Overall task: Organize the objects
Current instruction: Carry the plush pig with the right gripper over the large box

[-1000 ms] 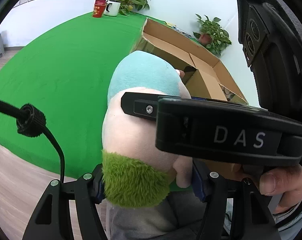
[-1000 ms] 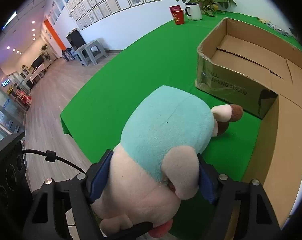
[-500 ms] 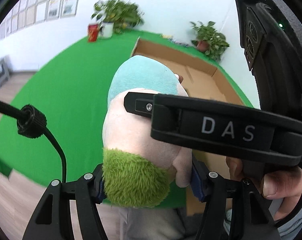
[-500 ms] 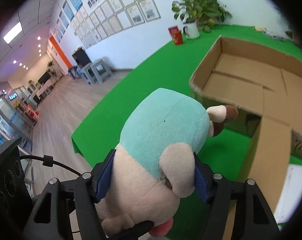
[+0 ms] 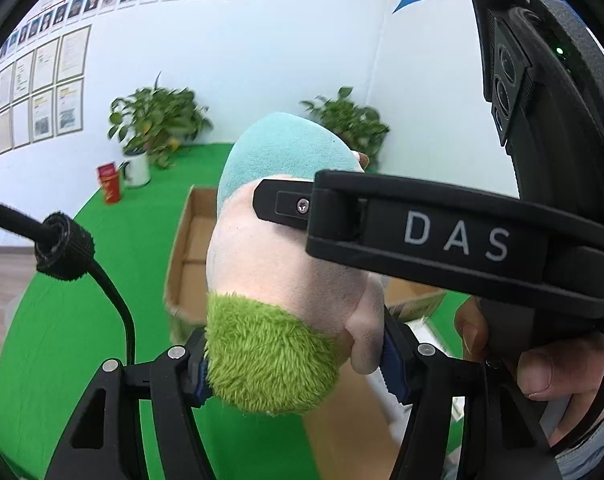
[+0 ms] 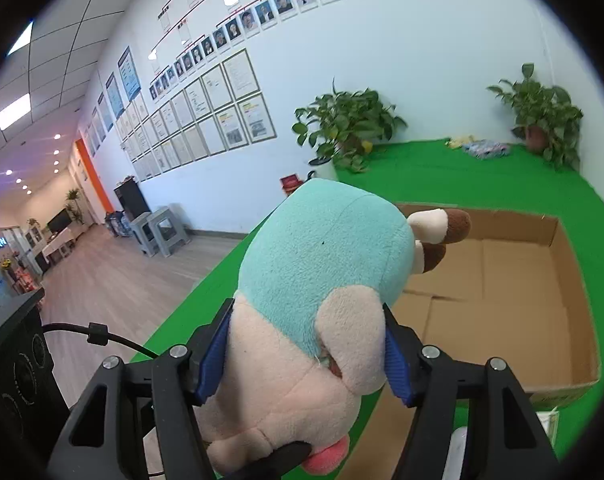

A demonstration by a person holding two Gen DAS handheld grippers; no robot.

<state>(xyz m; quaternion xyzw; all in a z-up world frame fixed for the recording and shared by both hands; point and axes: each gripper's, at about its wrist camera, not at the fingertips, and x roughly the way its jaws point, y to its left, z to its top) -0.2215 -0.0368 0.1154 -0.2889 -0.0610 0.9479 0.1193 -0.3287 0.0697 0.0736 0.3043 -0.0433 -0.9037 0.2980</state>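
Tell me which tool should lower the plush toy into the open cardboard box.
Right, probably. The right tool grips the plush toy at mid-body with its feet pointing over the open cardboard box, in clear view. The left tool pinches only the green end, its view largely blocked.

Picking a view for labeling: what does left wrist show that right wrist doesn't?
Left wrist only: the plush toy's green tuft, the right gripper's DAS-marked body across the toy, and a hand on it.
Right wrist only: the toy's brown-tipped feet, the cardboard box floor, bare where visible, and the hallway.
Both: the plush toy clamped between blue pads, the green table, potted plants.
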